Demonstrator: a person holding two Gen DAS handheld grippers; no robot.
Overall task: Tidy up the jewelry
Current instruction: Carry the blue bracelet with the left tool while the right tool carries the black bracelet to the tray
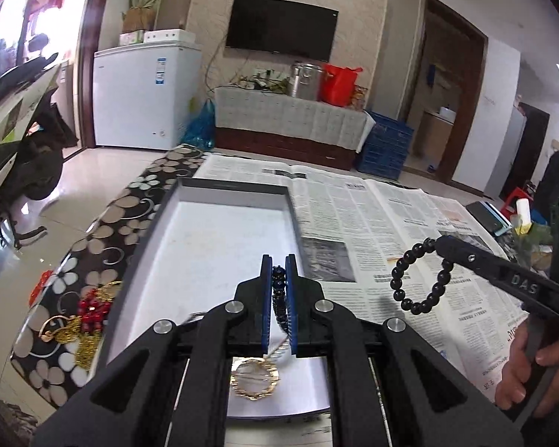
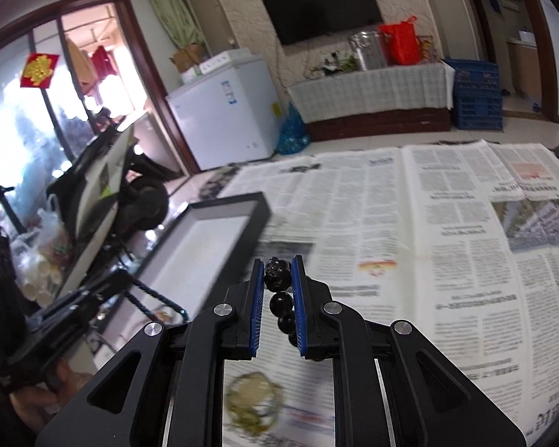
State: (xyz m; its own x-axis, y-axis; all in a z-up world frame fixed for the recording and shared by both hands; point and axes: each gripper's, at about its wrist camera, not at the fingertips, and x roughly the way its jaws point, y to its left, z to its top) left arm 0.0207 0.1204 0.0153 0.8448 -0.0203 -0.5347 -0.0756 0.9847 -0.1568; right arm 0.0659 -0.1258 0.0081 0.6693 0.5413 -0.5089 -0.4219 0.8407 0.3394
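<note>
While clamped in the left tool (image 1: pixel 278 279), dark blue beaded strand (image 1: pixel 278 290) over shallow white-lined box (image 1: pixel 220 231). Below the pads, gold ring-shaped piece (image 1: pixel 255 378). To the right, black bead bracelet (image 1: pixel 421 275) pinched in right tool (image 2: pixel 277 279), raised above newspaper (image 1: pixel 372 216). On floral worktop (image 1: pixel 104 231) left of box, red and gold jewelry heap (image 1: pixel 82 316).

The letters "DAS" stand raised on the black right gripper (image 1: pixel 438 244) at the right. Newspaper (image 1: pixel 372 223) print and the freezer's (image 1: pixel 141 97) sticker are too small to read.
</note>
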